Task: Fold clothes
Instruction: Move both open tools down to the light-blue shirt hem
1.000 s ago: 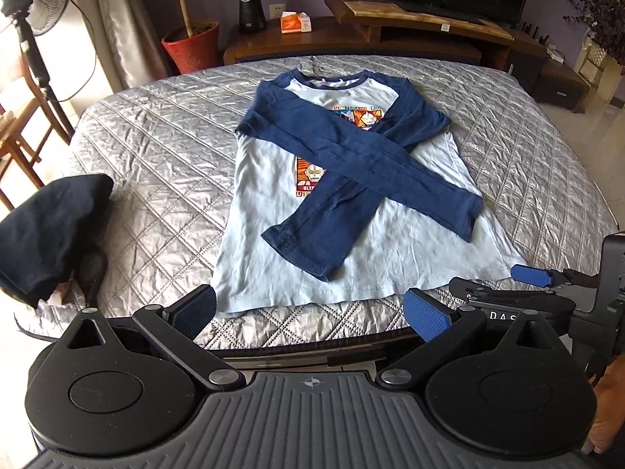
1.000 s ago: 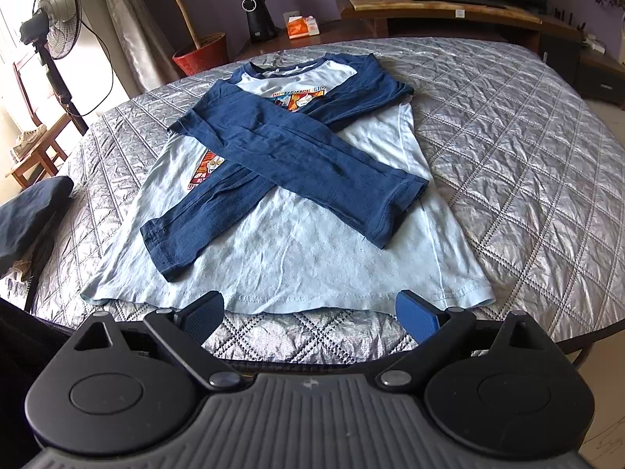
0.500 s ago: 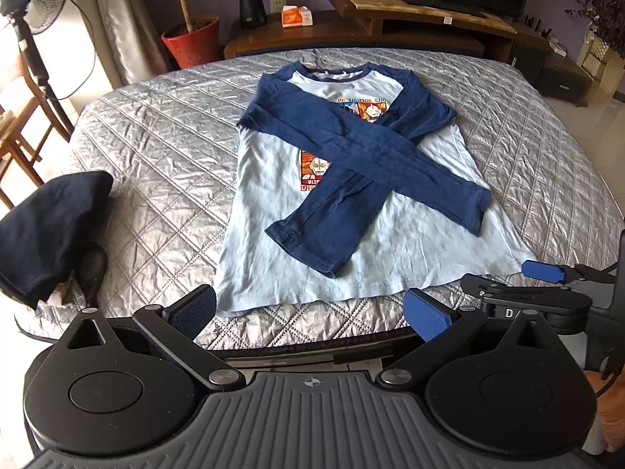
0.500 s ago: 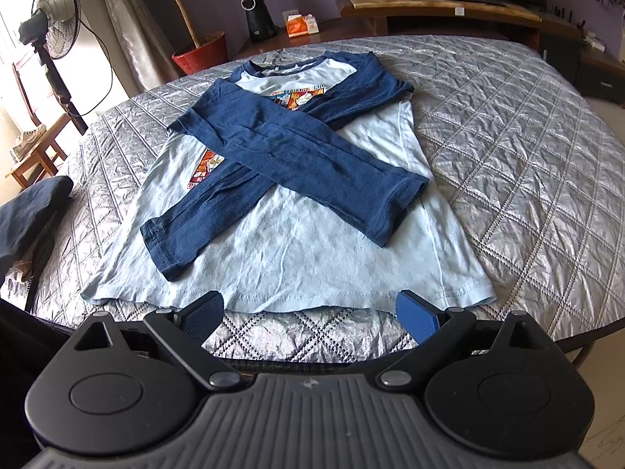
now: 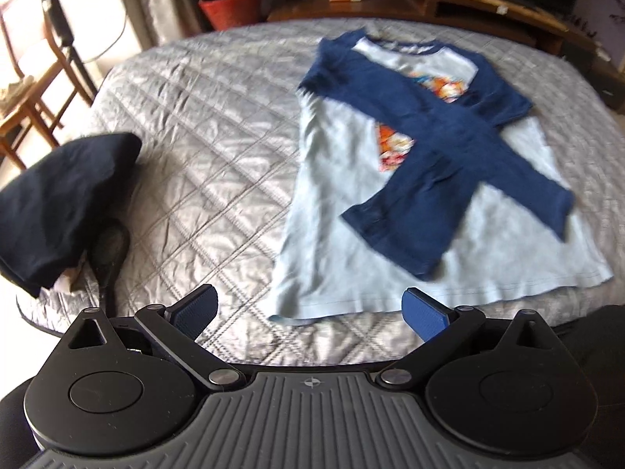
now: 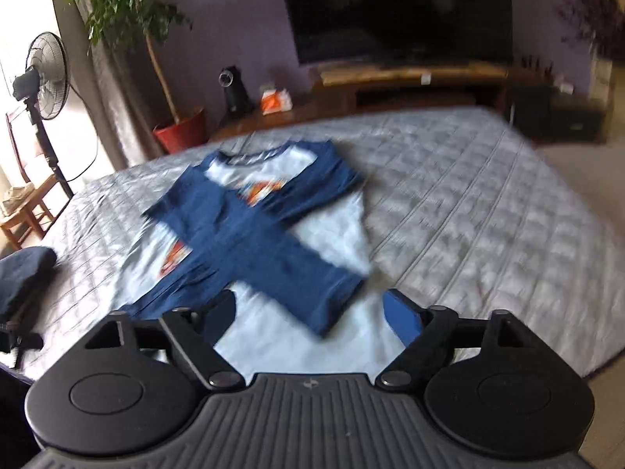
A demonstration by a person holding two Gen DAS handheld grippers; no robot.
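Left wrist | both tools spread, empty | dark bundle [image 5: 58, 211] beside shirt [image 5: 410, 179]

shirt [image 5: 343, 203]: soft matt cloth, pale blue with navy sleeves | bed cover [image 5: 203, 148]: quilted, silvery sheen | left tool [image 5: 310, 310]: matt black plastic, ribbed; blue pads [image 5: 424, 312] | TV stand [image 6: 410, 78]: wood
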